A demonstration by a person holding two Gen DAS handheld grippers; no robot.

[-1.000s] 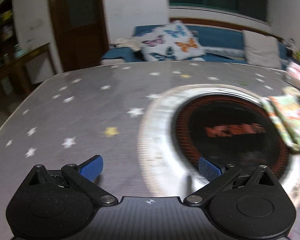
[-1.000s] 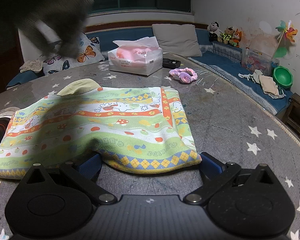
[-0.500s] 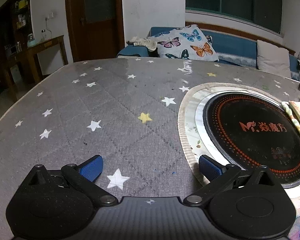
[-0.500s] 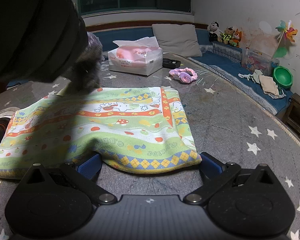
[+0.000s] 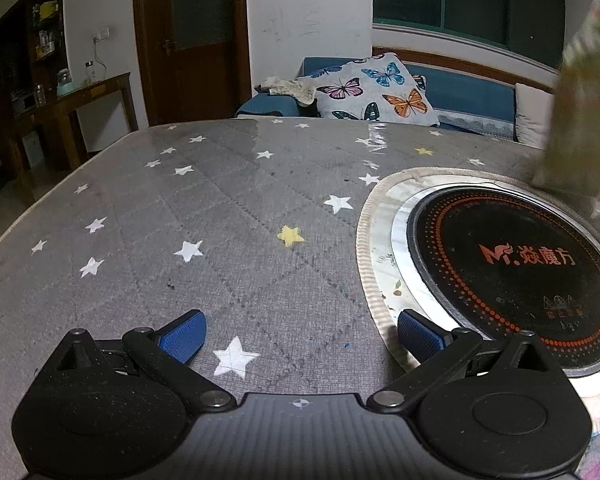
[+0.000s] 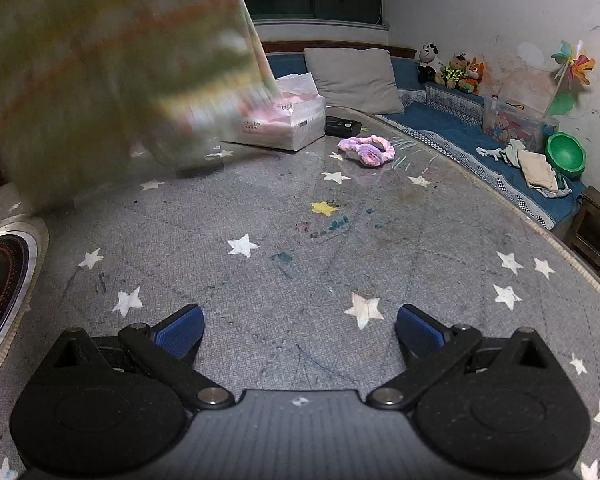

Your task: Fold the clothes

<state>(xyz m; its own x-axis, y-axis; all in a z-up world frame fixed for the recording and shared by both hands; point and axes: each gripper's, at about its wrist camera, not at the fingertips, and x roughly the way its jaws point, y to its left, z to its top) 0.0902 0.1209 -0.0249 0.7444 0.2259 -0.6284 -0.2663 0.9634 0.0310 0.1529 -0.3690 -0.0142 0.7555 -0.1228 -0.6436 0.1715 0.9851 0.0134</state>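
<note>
Left gripper (image 5: 302, 332): jaws spread wide, nothing between the blue pads (image 5: 184, 336), low over the grey star-printed table cover (image 5: 204, 208). Right gripper (image 6: 300, 330): likewise spread wide and empty, blue pads (image 6: 178, 330) just above the cover.

Garment (image 6: 112, 76): striped green, yellow and orange cloth, seen as a heavy blur up in the air at the far left of the right wrist view, off the table, not pinched by either gripper. Could not tell what held it. In the left wrist view, showed as a blurred patch at the far right edge (image 5: 584, 92), above the far rim of the round black cooktop (image 5: 512, 268).

Cooktop set into the table at the right of the left gripper, ringed by a pale woven border (image 5: 366, 264), with orange dots and lettering on the black face. Its edge also at the near left of the right wrist view (image 6: 0, 280).

Far on the table in the right wrist view: tissue box (image 6: 288, 124), partly hidden behind the blurred cloth; a black remote (image 6: 342, 126) just to its right; a purple fluffy hair band (image 6: 366, 150) nearer and to the right of that. Beyond the table: grey cushion (image 6: 354, 74) on a blue bench, stuffed toys (image 6: 448, 68) farther right, green bowl (image 6: 564, 154) at the far right.

Beyond the table in the left wrist view: butterfly cushion (image 5: 374, 94) and a brown door (image 5: 190, 40).
</note>
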